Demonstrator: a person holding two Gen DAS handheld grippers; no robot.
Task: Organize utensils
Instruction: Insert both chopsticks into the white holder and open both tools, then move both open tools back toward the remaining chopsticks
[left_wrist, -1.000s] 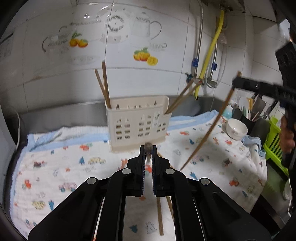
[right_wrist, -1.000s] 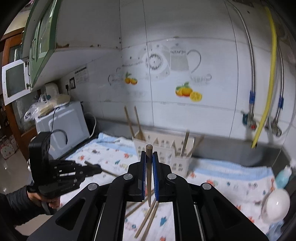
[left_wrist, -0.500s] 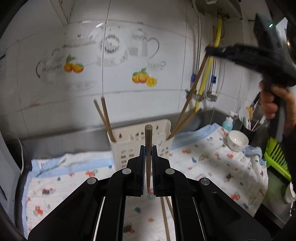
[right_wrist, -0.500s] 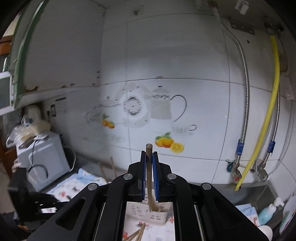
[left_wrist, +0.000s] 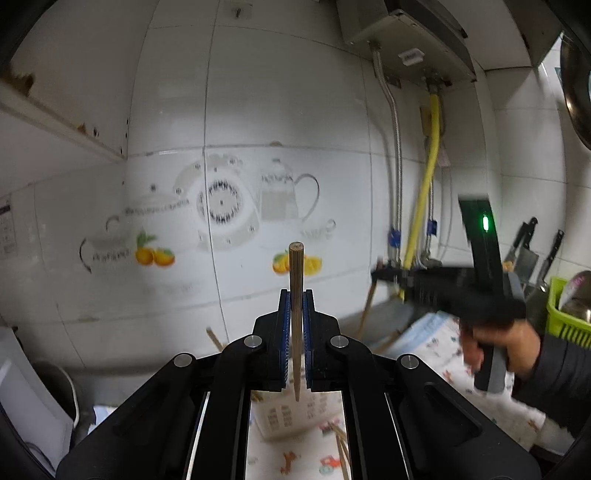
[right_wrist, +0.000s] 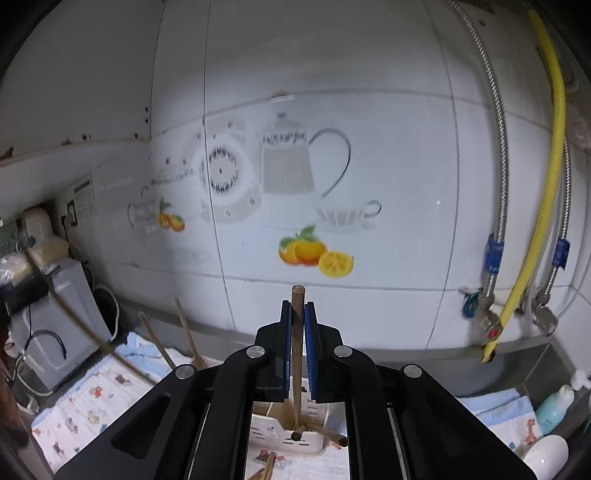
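Note:
My left gripper (left_wrist: 295, 295) is shut on a wooden chopstick (left_wrist: 296, 280) held upright, raised above the white utensil holder (left_wrist: 291, 413). My right gripper (right_wrist: 298, 308) is shut on another wooden chopstick (right_wrist: 297, 310), whose lower end reaches down into the white utensil holder (right_wrist: 291, 439), where other chopsticks (right_wrist: 188, 339) stand. The right gripper also shows in the left wrist view (left_wrist: 380, 275), blurred, above the holder's right side. Loose chopsticks (left_wrist: 341, 443) lie on the patterned cloth (left_wrist: 443, 350).
A tiled wall with teapot and fruit decals stands close behind. A yellow hose (right_wrist: 535, 221) and metal pipes run down at the right. A white appliance (right_wrist: 59, 317) stands at the left. A bottle (right_wrist: 554, 406) and bowl (right_wrist: 546, 458) sit at the right.
Both grippers have lifted and tilted upward with their chopsticks. The right gripper has come down over the holder, and its chopstick's lower end now sits in the holder.

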